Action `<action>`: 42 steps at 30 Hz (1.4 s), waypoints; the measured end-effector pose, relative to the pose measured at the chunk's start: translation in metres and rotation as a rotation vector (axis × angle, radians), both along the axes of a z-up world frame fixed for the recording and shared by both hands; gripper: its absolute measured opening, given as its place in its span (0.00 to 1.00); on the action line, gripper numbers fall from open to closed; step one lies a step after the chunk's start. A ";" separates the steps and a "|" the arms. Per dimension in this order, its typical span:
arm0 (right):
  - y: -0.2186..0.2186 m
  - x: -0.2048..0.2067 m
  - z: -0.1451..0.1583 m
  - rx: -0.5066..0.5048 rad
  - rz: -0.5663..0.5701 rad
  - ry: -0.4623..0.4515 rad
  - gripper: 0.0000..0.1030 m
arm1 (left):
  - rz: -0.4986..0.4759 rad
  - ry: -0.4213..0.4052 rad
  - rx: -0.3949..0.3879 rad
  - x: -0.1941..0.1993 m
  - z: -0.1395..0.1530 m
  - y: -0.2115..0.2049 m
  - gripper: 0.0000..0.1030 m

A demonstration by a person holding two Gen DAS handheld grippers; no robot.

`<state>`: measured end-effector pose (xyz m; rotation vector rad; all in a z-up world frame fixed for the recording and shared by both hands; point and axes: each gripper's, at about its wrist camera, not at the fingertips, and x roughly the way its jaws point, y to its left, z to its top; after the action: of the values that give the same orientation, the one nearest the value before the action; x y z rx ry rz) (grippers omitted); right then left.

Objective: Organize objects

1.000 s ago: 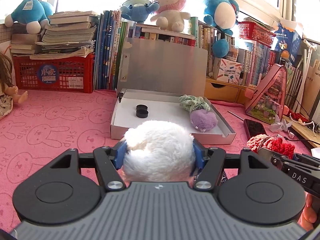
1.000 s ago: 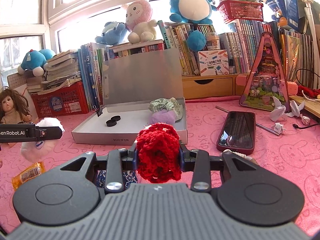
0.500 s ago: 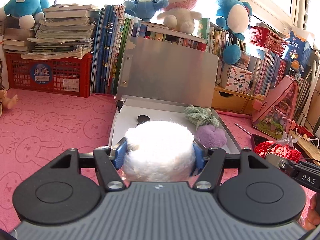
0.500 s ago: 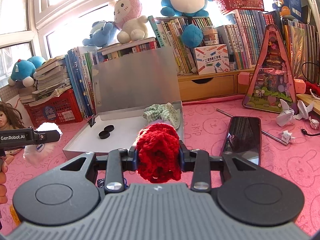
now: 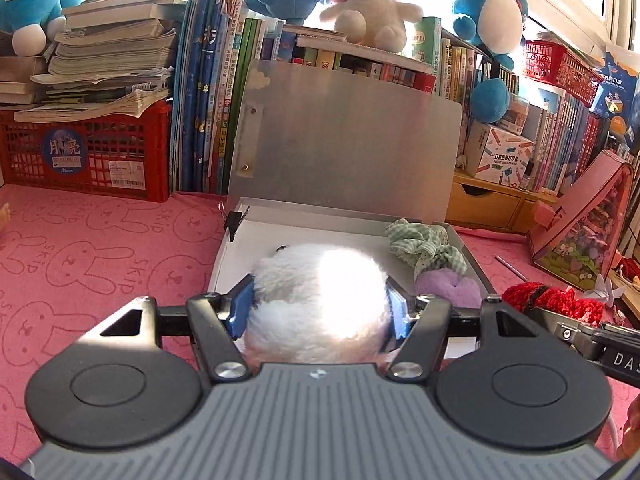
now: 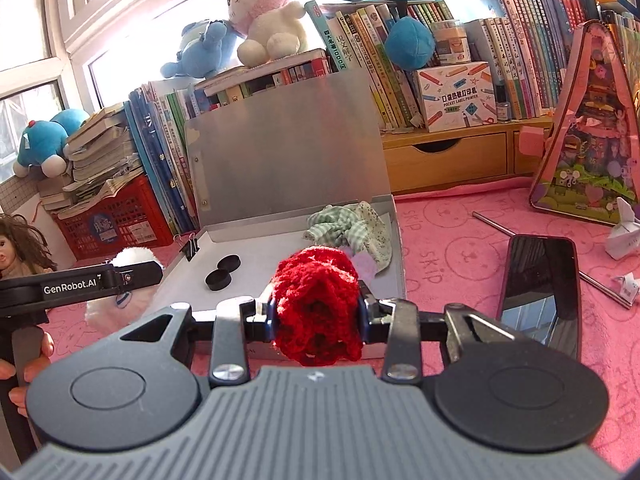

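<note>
My left gripper point(image 5: 320, 308) is shut on a white fluffy pompom point(image 5: 320, 288), held at the front edge of the open silver box point(image 5: 236, 248). My right gripper point(image 6: 318, 312) is shut on a red crocheted scrunchie point(image 6: 316, 300), held at the box's front edge point(image 6: 400, 276). The box holds a green checked scrunchie point(image 5: 424, 244), a purple fluffy one point(image 5: 448, 286) and two black discs point(image 6: 224, 270). The pompom also shows in the right wrist view point(image 6: 132, 258), the red scrunchie in the left wrist view point(image 5: 552, 300).
The box lid point(image 5: 344, 144) stands upright against books. A black phone point(image 6: 540, 292) and a metal rod point(image 6: 492, 224) lie right of the box on the pink cloth. A red crate point(image 5: 84, 152), a pink triangular toy case point(image 6: 588, 140) and a doll point(image 6: 16, 248) stand around.
Both grippers have moved forward toward the box with their loads still held. The box now looks larger and closer in both views.
</note>
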<state>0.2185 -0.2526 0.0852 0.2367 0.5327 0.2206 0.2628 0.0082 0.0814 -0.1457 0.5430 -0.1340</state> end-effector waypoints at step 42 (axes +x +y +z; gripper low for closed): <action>0.029 0.096 -0.058 0.014 0.069 0.146 0.34 | 0.066 0.138 0.157 0.099 -0.076 -0.006 0.67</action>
<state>0.3148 -0.2233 0.0276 0.2495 0.6848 0.2761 0.3614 0.0026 0.0054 -0.0199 0.6833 -0.0172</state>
